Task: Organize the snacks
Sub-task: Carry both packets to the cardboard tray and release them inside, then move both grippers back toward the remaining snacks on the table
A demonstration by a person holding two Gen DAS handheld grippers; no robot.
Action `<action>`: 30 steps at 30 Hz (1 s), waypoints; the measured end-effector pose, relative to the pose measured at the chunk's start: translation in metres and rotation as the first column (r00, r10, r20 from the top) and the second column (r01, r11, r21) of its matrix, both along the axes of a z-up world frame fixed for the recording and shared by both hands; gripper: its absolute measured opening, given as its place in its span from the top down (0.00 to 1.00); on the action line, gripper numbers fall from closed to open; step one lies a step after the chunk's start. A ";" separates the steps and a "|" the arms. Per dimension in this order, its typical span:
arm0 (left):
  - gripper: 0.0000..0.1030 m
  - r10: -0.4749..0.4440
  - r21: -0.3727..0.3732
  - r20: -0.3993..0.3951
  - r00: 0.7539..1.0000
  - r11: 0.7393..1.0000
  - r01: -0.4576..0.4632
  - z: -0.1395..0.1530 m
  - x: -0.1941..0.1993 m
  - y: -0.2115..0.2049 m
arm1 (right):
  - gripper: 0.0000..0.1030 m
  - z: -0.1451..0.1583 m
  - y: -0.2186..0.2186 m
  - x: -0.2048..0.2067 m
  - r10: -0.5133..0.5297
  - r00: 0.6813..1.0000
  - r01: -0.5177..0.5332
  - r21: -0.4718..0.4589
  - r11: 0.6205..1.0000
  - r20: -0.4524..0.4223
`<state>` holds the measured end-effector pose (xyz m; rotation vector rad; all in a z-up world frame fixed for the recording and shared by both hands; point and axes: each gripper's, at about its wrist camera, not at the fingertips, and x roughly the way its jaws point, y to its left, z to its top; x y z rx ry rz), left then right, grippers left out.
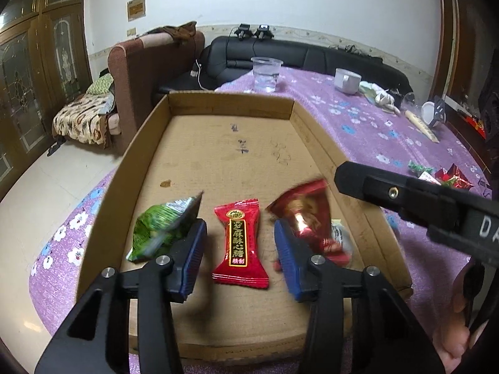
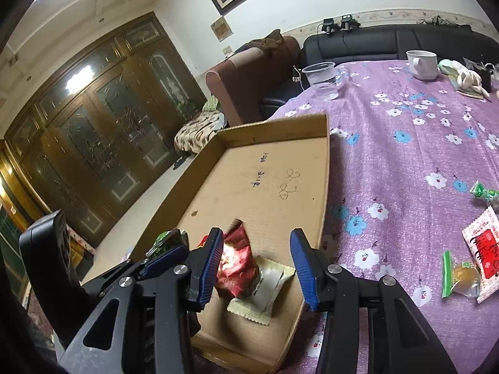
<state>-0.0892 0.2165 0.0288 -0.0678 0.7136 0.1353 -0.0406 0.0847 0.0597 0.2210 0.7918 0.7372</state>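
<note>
Red candy wrapper [image 1: 240,243], gold Chinese print, pinched ends: lies flat on cardboard tray [image 1: 149,146] floor, long axis running near-to-far, between left gripper [image 1: 240,246] pads, untouched. Left gripper parted, nothing held. Right gripper [image 2: 257,265] parted likewise; crumpled red foil pack [image 2: 238,265] and cream sachet [image 2: 268,290] seen between jaws, not clamped. Green pack [image 1: 159,230] at tray left. Four snacks counted in tray; at least four more spread on purple cloth [image 2: 405,162]. One clear cup [image 1: 266,73], one white mug [image 2: 422,64].
</note>
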 end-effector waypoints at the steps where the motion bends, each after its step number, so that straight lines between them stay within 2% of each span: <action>1: 0.58 -0.001 0.001 0.007 1.000 1.000 0.001 0.001 -0.001 0.000 | 0.55 0.001 -0.002 0.000 -0.004 1.000 0.004 0.008 1.000 0.000; 5: 0.57 -0.004 0.001 0.032 0.999 1.000 0.004 0.003 -0.002 0.000 | 0.55 0.006 -0.008 0.000 -0.027 1.000 0.028 0.019 0.999 -0.013; 8: 0.51 0.005 0.002 0.048 0.999 1.000 -0.005 0.005 -0.005 0.001 | 0.55 0.012 -0.014 -0.004 -0.039 0.999 0.039 0.017 0.999 -0.032; 15: 0.51 0.042 0.017 0.123 0.992 0.999 -0.044 0.014 -0.014 0.001 | 0.54 0.024 -0.050 -0.008 -0.070 0.993 0.072 0.016 0.997 -0.091; 25: 0.51 -0.078 0.003 0.113 0.991 0.997 0.078 0.037 -0.014 -0.033 | 0.54 0.035 -0.150 0.004 -0.210 0.972 0.215 0.031 0.976 -0.109; 30: 0.51 -0.204 -0.065 0.053 0.978 0.976 0.207 0.047 -0.001 -0.072 | 0.54 0.020 -0.205 0.018 -0.356 0.927 0.366 0.070 0.928 -0.120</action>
